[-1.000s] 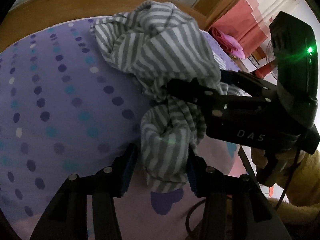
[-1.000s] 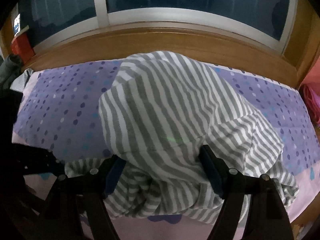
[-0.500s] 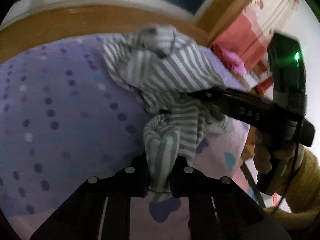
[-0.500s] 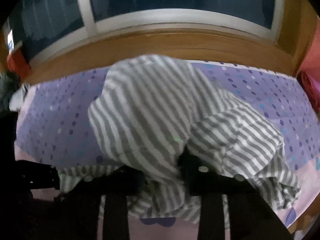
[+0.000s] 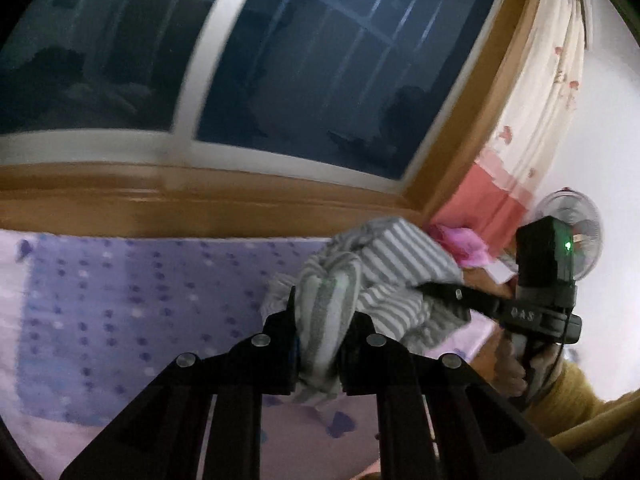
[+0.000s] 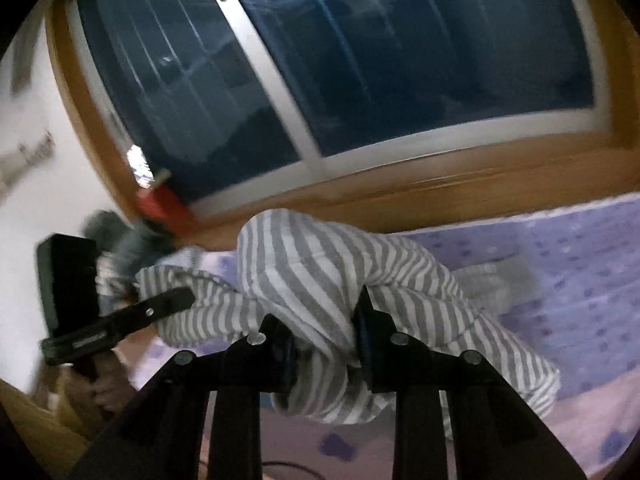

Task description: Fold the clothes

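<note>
While bunched and soft, striped garment sits pinched between both tongs.

The left gripper is matte black — two flat, angular linkage arms studded with round silver screw heads, ending in blocky fingers with a blue edge at the pads. The right gripper is built alike, its blue pad edges plainer. Seen from the left wrist, its black body carries pale letters on the side, a boxy camera housing with a green light, and a thin black cable. The hand on its grip emerges from a fuzzy mustard-yellow sleeve.
</note>
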A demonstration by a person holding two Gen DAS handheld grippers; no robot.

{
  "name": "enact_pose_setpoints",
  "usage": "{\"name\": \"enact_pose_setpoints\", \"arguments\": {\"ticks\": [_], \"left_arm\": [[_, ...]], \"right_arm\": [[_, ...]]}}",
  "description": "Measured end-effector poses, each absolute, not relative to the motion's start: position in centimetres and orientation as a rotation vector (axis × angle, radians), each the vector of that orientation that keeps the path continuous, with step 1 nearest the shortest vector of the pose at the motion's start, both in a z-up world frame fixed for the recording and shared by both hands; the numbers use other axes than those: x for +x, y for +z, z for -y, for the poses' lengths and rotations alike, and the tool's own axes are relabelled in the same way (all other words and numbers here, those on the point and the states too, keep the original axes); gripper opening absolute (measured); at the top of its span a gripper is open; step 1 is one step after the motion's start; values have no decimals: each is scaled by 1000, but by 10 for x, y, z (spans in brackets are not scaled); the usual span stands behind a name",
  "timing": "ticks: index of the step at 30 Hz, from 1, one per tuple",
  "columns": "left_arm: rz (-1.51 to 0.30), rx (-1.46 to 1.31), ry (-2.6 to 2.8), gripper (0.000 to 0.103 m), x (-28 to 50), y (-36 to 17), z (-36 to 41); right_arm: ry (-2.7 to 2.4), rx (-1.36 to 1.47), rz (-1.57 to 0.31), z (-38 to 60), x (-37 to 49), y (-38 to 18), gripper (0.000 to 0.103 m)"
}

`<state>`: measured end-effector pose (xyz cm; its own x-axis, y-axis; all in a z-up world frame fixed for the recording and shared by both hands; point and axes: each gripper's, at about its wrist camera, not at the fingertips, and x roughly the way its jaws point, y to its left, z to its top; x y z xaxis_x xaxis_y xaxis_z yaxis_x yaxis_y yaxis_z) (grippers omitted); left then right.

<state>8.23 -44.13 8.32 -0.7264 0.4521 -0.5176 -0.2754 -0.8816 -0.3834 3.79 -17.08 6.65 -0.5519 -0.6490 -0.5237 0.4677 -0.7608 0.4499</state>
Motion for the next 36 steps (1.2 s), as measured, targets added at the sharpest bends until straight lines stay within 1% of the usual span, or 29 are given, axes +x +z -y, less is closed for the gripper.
{"name": "enact_pose_setpoints", "arguments": {"ticks": [1,2,3,4,8,12,14,16,17,18,19,23,25,27,30,33,36], "left_arm": [[376,-896,2610,14,84,79,443],[377,-923,2632,14,85,74,453],[408,-966,2660,14,85,65,464],[438,-1009,2688,14,85,57,475],[599,-1204,2805,14,91,16,531],[751,-1327,2765,14,99,-16,565],[761,-1363,2723,14,101,-25,566],[725,-1390,2696,16,98,-32,559],[707,-1396,2687,17,96,-35,555],[693,-1399,2676,20,95,-37,551],[685,-1400,2663,23,96,-39,550],[631,-1371,2613,23,107,-32,541],[627,-1295,2630,23,119,-20,545],[671,-1242,2684,26,126,-9,560],[680,-1205,2762,28,129,3,576],[708,-1181,2721,30,118,5,575],[741,-1143,2603,41,91,-1,560]], "right_arm": [[-2257,946,327,176,36,60,26],[-2230,989,298,184,35,53,30],[-2213,1032,258,193,35,44,38],[-2203,1075,209,201,36,35,41],[-2186,1151,38,222,47,10,42],[-2168,1192,22,215,52,1,42],[-2203,1202,23,205,47,0,43],[-2247,1213,53,196,36,-1,46],[-2269,1218,76,191,28,-2,51],[-2295,1227,95,184,21,-2,56],[-2330,1246,109,175,13,-3,56],[-2387,1324,124,155,-7,-19,56],[-2388,1358,134,148,-8,-28,56],[-2385,1385,141,143,-7,-35,56],[-2381,1400,150,140,-9,-43,56],[-2378,1398,176,142,-12,-44,56],[-2388,1379,172,140,-16,-39,56]]}}
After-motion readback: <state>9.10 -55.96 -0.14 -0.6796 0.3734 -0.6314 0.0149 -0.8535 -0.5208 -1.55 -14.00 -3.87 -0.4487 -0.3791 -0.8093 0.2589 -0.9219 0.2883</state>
